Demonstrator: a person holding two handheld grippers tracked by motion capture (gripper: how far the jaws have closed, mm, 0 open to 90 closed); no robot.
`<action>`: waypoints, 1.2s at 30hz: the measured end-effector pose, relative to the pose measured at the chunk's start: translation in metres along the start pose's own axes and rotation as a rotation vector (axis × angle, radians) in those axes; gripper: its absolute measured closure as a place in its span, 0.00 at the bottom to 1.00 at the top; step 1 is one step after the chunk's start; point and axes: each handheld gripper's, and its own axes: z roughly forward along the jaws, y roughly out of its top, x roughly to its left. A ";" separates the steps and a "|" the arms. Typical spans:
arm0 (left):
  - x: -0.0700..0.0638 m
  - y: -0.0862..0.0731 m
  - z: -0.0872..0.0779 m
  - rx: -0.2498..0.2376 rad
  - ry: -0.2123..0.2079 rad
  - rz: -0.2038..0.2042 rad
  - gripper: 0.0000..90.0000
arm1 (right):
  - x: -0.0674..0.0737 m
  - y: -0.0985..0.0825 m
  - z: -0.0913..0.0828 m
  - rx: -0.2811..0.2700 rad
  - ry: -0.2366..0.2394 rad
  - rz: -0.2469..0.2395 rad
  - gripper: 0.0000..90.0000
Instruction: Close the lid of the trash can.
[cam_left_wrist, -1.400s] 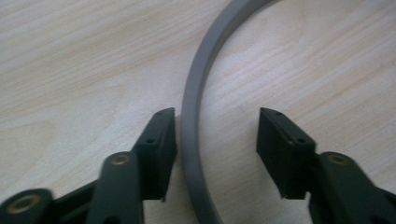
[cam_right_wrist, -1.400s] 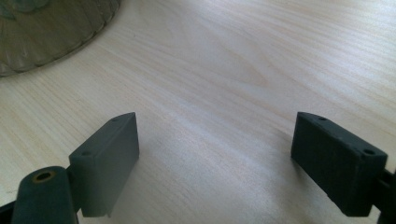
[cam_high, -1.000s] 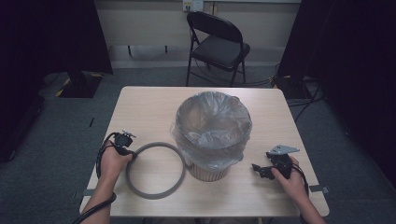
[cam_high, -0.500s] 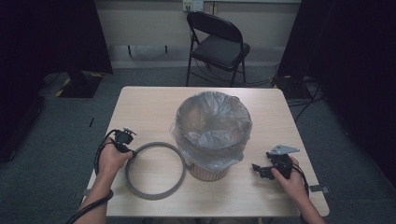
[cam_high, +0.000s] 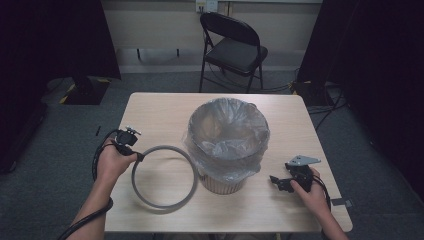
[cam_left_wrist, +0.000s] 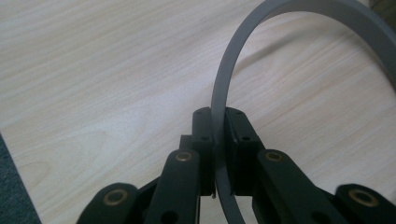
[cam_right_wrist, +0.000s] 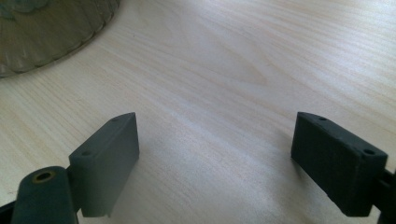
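The left gripper (cam_high: 134, 154) pinches the grey ring (cam_high: 164, 176) at its near-left rim — in the left gripper view the two pads (cam_left_wrist: 203, 135) press flat on either side of the thin band (cam_left_wrist: 219, 112). The ring lies just left of the bin (cam_high: 227, 145), its far edge close against the plastic bag that lines the bin, and it looks tipped up at the held side, though I cannot tell whether the far side rests on the bench (cam_high: 160, 110). So the bin's mouth sits up and to the right of the grip, and the ring, I judge, has to rise above that rim before it can go across. The right gripper (cam_high: 280, 183) is spread wide with nothing between its jaws, low over the bench right of the bin, near the front edge — well placed to steady the bin. Open bench lies behind the ring.
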 end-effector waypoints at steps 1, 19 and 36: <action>-0.001 0.001 -0.002 -0.004 -0.003 -0.004 0.93 | 0.000 0.000 0.000 0.000 0.000 0.000 0.16; 0.003 0.004 -0.026 -0.009 -0.042 -0.007 0.93 | 0.000 0.000 0.000 0.000 0.000 0.000 0.16; 0.010 0.004 -0.053 -0.022 -0.053 0.011 0.93 | 0.000 0.000 0.000 0.000 -0.001 0.001 0.16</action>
